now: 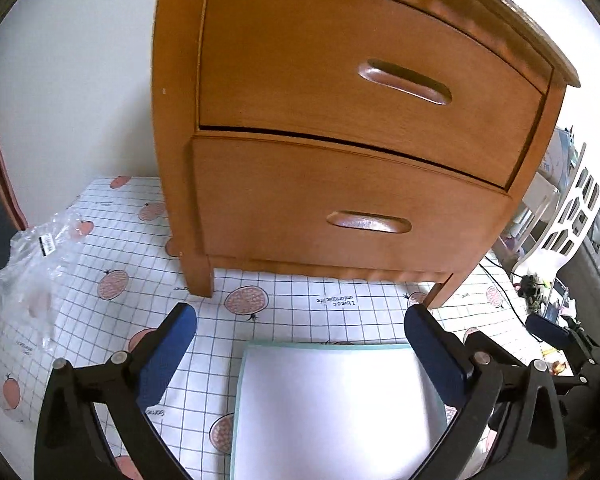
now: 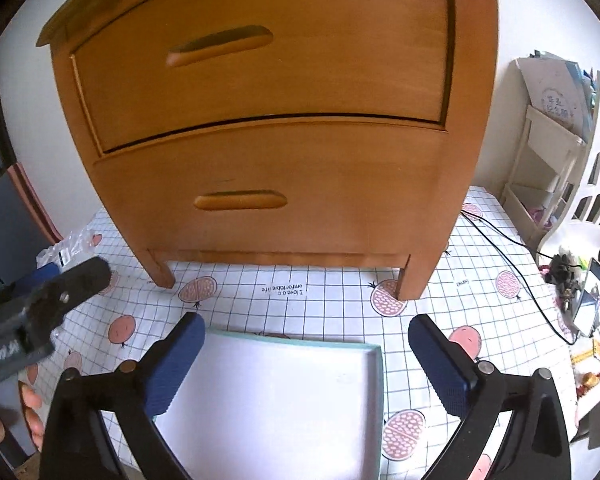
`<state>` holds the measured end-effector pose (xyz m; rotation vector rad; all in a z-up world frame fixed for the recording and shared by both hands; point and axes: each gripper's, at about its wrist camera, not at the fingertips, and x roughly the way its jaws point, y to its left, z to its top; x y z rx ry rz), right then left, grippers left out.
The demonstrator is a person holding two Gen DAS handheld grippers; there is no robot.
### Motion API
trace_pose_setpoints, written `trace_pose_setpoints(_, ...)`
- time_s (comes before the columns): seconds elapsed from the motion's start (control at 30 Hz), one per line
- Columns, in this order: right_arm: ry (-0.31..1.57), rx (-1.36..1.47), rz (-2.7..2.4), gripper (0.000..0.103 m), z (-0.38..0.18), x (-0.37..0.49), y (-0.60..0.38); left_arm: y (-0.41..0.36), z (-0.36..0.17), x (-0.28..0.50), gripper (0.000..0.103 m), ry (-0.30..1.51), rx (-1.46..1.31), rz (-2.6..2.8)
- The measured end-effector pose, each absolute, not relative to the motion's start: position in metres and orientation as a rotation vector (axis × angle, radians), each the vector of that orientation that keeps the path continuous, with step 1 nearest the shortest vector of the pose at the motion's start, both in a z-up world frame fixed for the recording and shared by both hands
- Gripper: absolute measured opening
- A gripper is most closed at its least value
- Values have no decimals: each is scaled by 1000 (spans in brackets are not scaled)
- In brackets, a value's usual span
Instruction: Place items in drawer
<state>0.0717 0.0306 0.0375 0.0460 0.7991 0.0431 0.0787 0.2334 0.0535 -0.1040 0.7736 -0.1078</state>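
Note:
A small wooden cabinet (image 1: 340,120) (image 2: 268,120) with two closed drawers stands on the checked cloth; each drawer has an oval recessed handle (image 1: 369,222) (image 2: 240,201). A flat white tray with a pale green rim (image 1: 332,408) (image 2: 284,400) lies in front of it. My left gripper (image 1: 300,344) hovers open above the tray's far edge, nothing between its blue pads. My right gripper (image 2: 306,348) is open too, over the same tray. The left gripper's body (image 2: 64,292) shows at the left of the right wrist view, held by a hand (image 2: 28,412).
A crumpled clear plastic bag (image 1: 40,264) lies left of the cabinet. A black cable (image 2: 512,256) runs across the cloth at the right, toward a phone (image 2: 590,304) and small clutter. A white shelf unit (image 2: 548,152) stands at the right edge.

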Motion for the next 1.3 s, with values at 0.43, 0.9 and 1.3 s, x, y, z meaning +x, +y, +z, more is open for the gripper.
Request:
trace_pose_setpoints(0.43, 815, 18, 35, 103, 37, 34, 27, 237, 53, 39, 103, 785, -108, -135)
trace_pose_setpoints(0.9, 878, -16, 15, 103, 11, -4, 27, 231, 33, 10, 103, 823, -42, -87)
trace_pose_setpoints(1.3, 944, 0, -1, 103, -19, -21, 29, 230, 2, -14, 103, 871, -3, -89)
